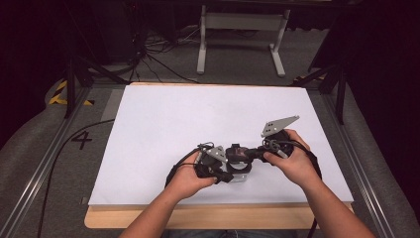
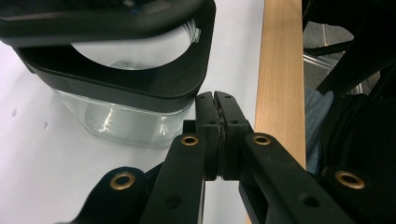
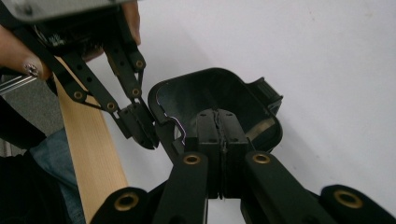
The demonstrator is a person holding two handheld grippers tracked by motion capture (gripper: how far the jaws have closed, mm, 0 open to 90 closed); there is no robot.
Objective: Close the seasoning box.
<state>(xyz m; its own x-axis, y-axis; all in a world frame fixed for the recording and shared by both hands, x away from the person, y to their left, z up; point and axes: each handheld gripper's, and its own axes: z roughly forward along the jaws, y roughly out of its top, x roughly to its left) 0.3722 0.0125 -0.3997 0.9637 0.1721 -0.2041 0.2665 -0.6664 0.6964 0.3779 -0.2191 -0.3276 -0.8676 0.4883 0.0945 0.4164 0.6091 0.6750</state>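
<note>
A clear container [image 2: 126, 122] with a black lid [image 2: 140, 81] stands on the white sheet [image 1: 198, 119] near the table's front edge. In the high view the container [image 1: 240, 174] sits between my two hands. My left gripper [image 2: 216, 95] is shut with nothing between its jaws, its tips just beside the lid's corner. My right gripper [image 3: 218, 114] is shut too and empty, its tips over the lid [image 3: 196, 77]. The right gripper view also takes in the left gripper [image 3: 142, 135] close against the lid's rim. From above, the left gripper [image 1: 225, 174] and the right gripper [image 1: 238, 152] meet at the container.
The wooden table edge [image 1: 198, 218] runs along the front, just behind the container. Metal rails [image 1: 356, 163] flank the table. A black cable [image 1: 64, 148] trails at the left. A white stand [image 1: 242, 29] is on the floor beyond the table.
</note>
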